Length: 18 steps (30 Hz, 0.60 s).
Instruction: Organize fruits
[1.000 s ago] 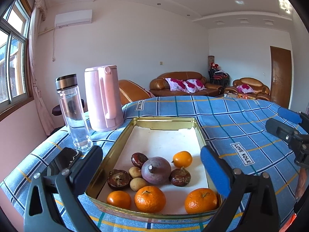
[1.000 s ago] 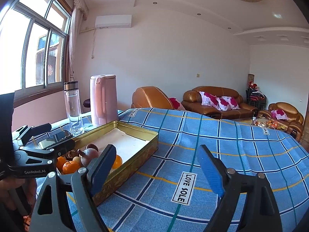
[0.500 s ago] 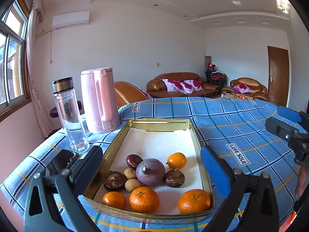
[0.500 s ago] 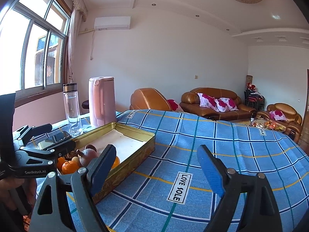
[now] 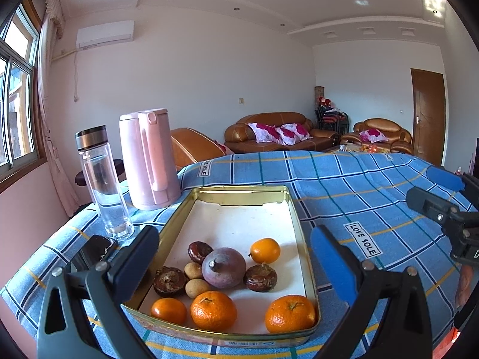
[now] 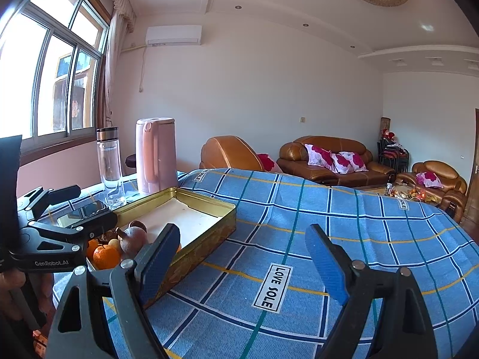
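Fruits (image 5: 224, 272) lie in the gold tin (image 5: 295, 227) straight ahead of the left gripper (image 5: 236, 257) – nearer than the right gripper (image 6: 242, 260); both wide open, empty.

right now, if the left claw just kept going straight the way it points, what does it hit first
Probably the fruit in the gold tin: the open left claw is aimed slightly down at the big purple fruit amid the near cluster. Depth is unclear; the tin's near rim might catch a finger first.

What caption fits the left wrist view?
Open left gripper hovers before gold tin holding oranges and brown fruits.
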Each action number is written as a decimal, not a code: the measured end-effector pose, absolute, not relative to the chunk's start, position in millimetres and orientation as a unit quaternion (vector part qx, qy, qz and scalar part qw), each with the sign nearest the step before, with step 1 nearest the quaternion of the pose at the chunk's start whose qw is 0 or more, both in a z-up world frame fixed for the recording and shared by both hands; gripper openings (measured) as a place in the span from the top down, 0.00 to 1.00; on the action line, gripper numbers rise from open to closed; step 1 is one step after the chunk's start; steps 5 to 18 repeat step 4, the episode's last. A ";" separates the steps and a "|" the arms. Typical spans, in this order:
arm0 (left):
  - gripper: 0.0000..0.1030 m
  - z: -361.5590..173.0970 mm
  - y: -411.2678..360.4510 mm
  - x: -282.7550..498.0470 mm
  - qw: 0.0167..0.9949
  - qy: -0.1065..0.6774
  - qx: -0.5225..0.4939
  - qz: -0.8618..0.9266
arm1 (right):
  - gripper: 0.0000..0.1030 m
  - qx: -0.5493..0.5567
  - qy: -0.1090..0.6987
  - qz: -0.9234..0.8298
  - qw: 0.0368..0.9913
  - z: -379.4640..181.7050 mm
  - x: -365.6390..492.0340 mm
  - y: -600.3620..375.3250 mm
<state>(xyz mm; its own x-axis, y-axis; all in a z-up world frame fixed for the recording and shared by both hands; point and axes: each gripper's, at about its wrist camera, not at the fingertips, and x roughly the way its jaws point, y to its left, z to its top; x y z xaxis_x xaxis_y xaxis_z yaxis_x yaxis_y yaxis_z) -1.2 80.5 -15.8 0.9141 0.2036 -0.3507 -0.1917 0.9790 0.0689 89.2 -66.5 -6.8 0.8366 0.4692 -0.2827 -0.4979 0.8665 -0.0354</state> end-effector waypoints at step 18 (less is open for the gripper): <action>0.00 -16.5 79.7 -1.4 0.979 0.181 0.018 0.097 | 0.16 -0.056 0.141 0.251 0.956 -9.3 91.7 -70.4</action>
